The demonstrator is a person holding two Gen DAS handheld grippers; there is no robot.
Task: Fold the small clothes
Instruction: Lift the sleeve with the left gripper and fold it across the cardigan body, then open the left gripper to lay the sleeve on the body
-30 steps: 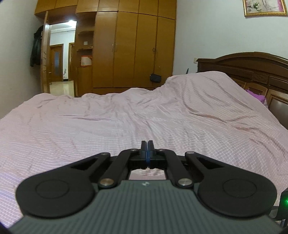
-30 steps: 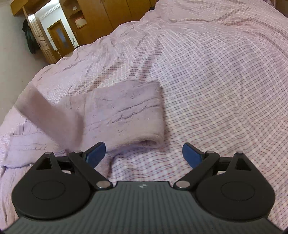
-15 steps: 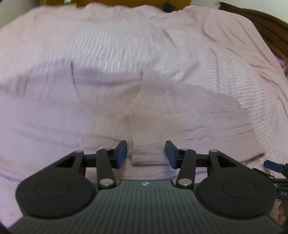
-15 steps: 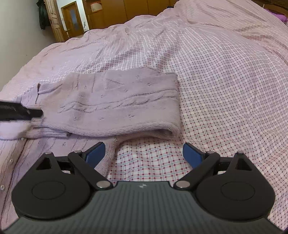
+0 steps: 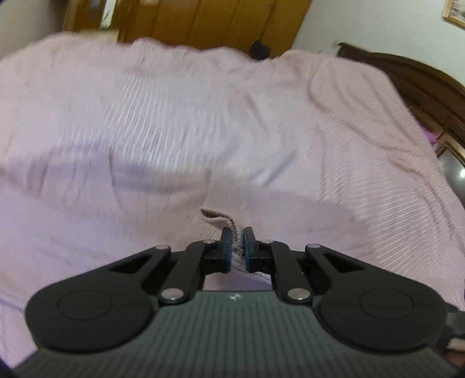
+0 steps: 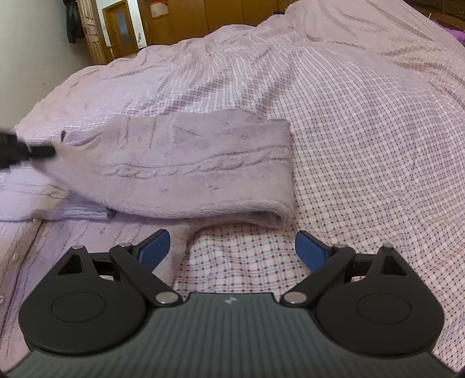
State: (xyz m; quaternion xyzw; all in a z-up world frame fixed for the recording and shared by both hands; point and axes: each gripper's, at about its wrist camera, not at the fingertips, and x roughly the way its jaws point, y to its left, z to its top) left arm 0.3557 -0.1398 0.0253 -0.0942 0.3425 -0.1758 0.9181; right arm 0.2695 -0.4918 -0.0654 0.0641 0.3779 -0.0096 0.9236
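Observation:
A lilac knitted cardigan lies on the bed, its sleeve folded across the body, with a buttoned edge at the lower left. My left gripper is shut on a ribbed edge of the cardigan and lifts it slightly; the view is blurred. It also shows as a dark shape at the left edge of the right wrist view, at the sleeve's end. My right gripper is open and empty, just above the bedsheet in front of the folded sleeve.
The bed is covered with a pink checked sheet. A dark wooden headboard stands at the right. Wooden wardrobes and a doorway are beyond the far end of the bed.
My left gripper swung down to the cardigan, opened, then shut on its ribbed edge. The flying sleeve has landed folded across the body. My right gripper stayed open and moved slightly closer.

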